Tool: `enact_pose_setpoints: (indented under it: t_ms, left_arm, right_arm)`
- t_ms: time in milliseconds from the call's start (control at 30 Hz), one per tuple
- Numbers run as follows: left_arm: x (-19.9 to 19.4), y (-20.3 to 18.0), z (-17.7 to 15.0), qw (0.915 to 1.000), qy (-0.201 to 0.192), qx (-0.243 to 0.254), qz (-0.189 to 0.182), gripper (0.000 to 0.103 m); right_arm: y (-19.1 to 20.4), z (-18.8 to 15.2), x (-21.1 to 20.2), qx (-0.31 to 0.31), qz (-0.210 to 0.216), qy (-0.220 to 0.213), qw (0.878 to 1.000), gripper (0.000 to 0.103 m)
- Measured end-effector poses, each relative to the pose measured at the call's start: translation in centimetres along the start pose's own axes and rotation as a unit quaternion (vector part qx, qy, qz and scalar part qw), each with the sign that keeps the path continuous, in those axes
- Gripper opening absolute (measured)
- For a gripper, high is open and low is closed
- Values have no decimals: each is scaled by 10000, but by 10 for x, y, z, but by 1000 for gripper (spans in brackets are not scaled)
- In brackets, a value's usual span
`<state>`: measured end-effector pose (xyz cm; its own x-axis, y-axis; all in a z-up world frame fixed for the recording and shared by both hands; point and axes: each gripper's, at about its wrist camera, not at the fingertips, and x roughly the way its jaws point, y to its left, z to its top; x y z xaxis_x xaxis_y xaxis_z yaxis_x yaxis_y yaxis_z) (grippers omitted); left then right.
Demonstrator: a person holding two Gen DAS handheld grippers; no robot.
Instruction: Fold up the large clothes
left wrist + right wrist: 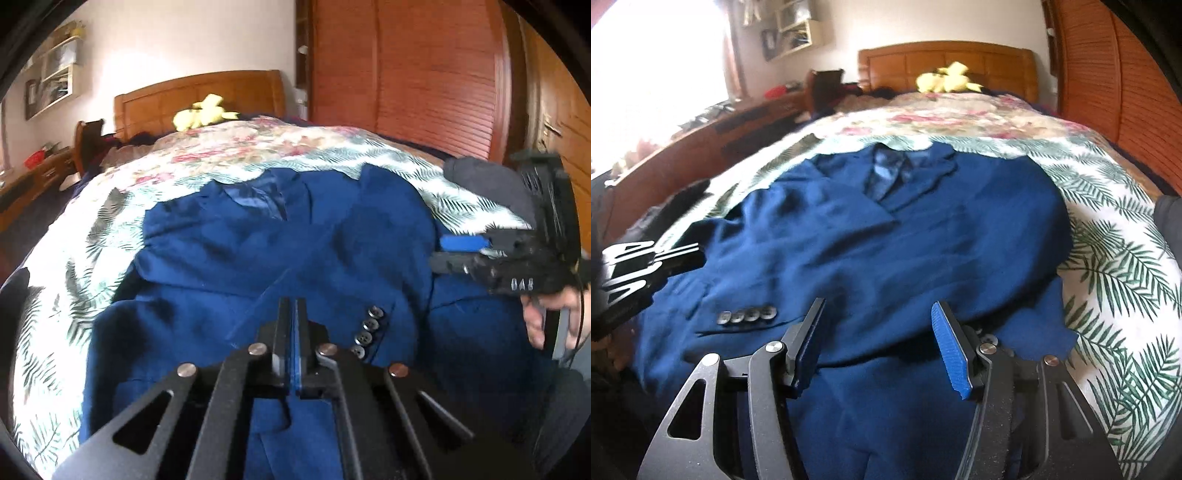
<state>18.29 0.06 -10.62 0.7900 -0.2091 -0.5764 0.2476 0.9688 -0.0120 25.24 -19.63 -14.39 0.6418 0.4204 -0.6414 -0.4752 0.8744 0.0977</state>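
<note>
A dark blue suit jacket (295, 236) lies spread on the bed, collar toward the headboard; it also shows in the right wrist view (886, 236). One sleeve is folded across the front, its cuff buttons (365, 332) showing, and again in the right wrist view (748, 315). My left gripper (294, 306) is shut with nothing between its pads, low over the jacket's lower part; it shows at the left edge of the right wrist view (694, 254). My right gripper (879, 317) is open and empty over the jacket's hem; it shows at the right of the left wrist view (441, 253).
The bed has a leaf and flower quilt (1108, 236). A yellow plush toy (945, 83) lies by the wooden headboard (945, 59). A slatted wooden wardrobe (424, 74) stands right of the bed. A wooden desk (701, 147) runs along the left.
</note>
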Motion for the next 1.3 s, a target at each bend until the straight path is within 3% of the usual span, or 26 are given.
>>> enact_pose_setpoints:
  t_ms: [67,200,333,467,667,1000,1167,1300]
  left_arm:
    - [-3,5,3,10000,-39,-73,47,0]
    - [7,23,9,9989,316,-302,156,0]
    - [27,38,8,9957,746,-540,91,9]
    - [45,35,5,9943,927,-466,228,21]
    - [68,37,-5,9889,1366,-500,299,26]
    - [67,38,-15,9878,1274,-791,430,30]
    - [63,37,-18,9877,1240,-952,43,30]
    - [64,33,-20,9897,1183,-811,25,30]
  right_arm:
    - [0,-5,-3,-49,-14,3,10000,59]
    - [-7,-18,-12,-49,-38,42,10000,59]
    - [-7,-31,-15,-348,-201,132,9991,59]
    - [-9,-38,-17,-470,-118,210,9986,59]
    - [-6,-39,-31,-466,51,-31,9989,59]
    - [-14,-44,-35,-398,9,-11,9992,59]
    - [-10,-38,-32,-423,-25,-16,9991,59]
    - [-1,-31,-29,-433,90,-55,9990,59]
